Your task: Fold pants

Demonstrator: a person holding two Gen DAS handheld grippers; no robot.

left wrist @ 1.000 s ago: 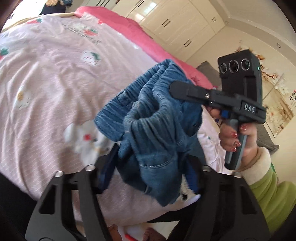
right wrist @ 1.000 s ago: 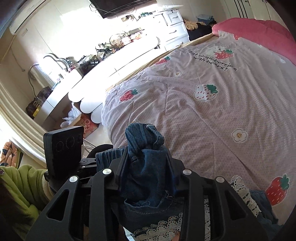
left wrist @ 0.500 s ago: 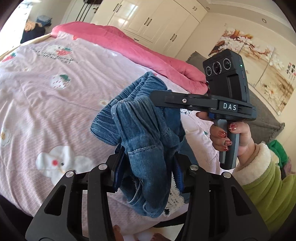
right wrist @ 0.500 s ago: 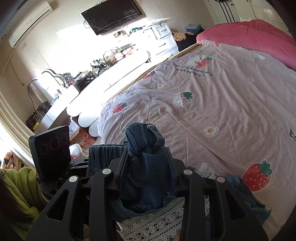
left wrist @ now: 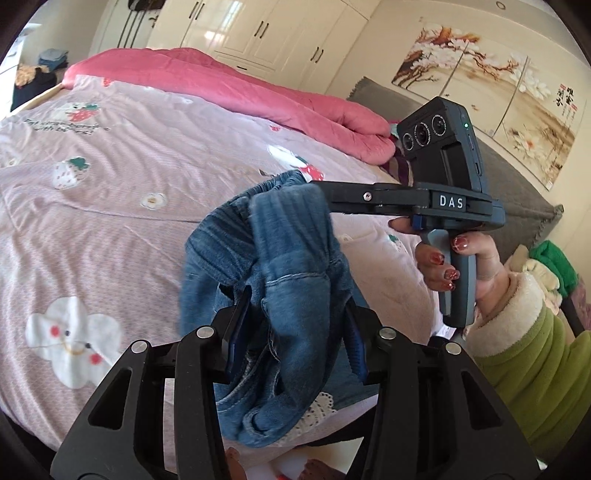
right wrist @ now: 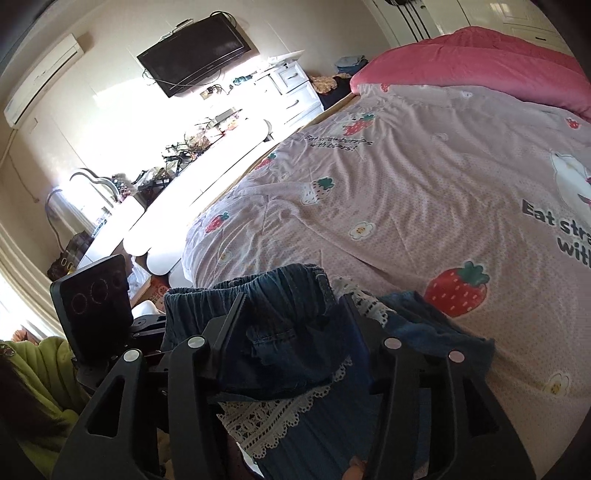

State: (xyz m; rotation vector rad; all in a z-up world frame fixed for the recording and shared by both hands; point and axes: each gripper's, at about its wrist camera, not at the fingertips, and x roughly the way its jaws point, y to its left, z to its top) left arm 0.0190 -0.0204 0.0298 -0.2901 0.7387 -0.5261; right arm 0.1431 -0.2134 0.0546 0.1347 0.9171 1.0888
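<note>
The blue denim pants (left wrist: 280, 266) with an elastic waistband and white lace trim hang bunched in the air over the near edge of the bed. My left gripper (left wrist: 291, 325) is shut on a bunch of the denim. My right gripper (right wrist: 291, 332) is shut on the waistband; it also shows from the side in the left wrist view (left wrist: 406, 199), level with the top of the pants. In the right wrist view the pants (right wrist: 280, 325) fill the space between the fingers, and the lace trim (right wrist: 280, 417) hangs below. The left gripper's body (right wrist: 92, 299) shows at the left.
The bed has a pink strawberry-print cover (left wrist: 129, 166) and a rolled pink quilt (left wrist: 240, 88) at the far side. White wardrobes (left wrist: 258, 33) stand behind. A cluttered white desk (right wrist: 184, 166) and wall TV (right wrist: 195, 55) lie beyond the bed's left side.
Both grippers have moved further over the bed with the pants still held. The waistband has spread wider between the right fingers.
</note>
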